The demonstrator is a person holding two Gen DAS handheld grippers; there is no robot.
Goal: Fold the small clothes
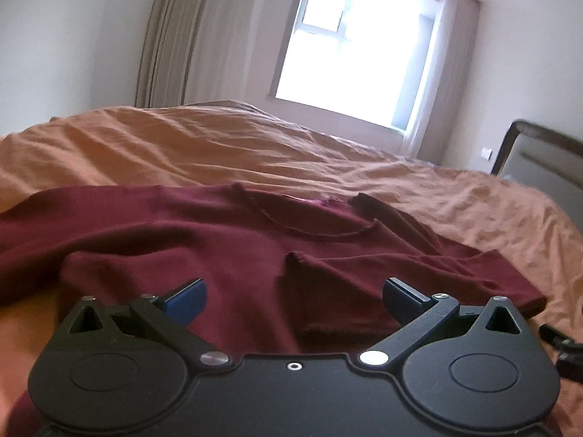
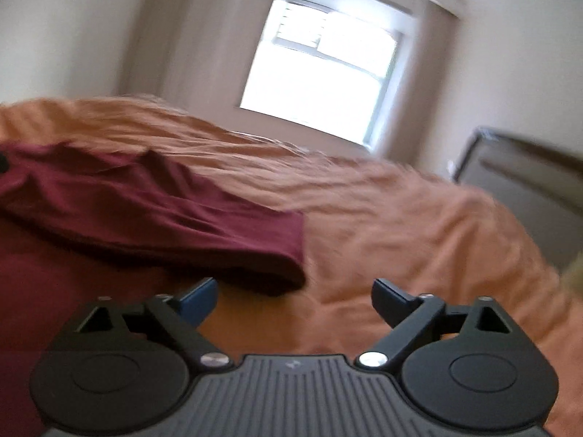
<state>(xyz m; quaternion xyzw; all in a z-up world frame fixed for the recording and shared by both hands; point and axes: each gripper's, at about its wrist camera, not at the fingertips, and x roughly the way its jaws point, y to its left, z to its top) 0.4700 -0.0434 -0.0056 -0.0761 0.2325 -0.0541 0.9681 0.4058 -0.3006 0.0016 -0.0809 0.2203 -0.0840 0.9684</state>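
A dark red T-shirt (image 1: 226,240) lies rumpled on the orange bedspread (image 1: 182,145), neckline facing away from me. My left gripper (image 1: 293,296) hovers just over the shirt's near part, open, with nothing between its blue-padded fingers. In the right wrist view the same shirt (image 2: 153,211) lies to the left, one sleeve end pointing right. Over bare bedspread (image 2: 400,225), just right of that sleeve end, my right gripper (image 2: 293,298) stands open and holds nothing. This view is blurred.
A bright window (image 1: 349,47) with beige curtains (image 1: 175,36) is behind the bed. A padded headboard (image 1: 543,160) stands at the right. Part of the other gripper (image 1: 563,349) shows at the right edge of the left wrist view.
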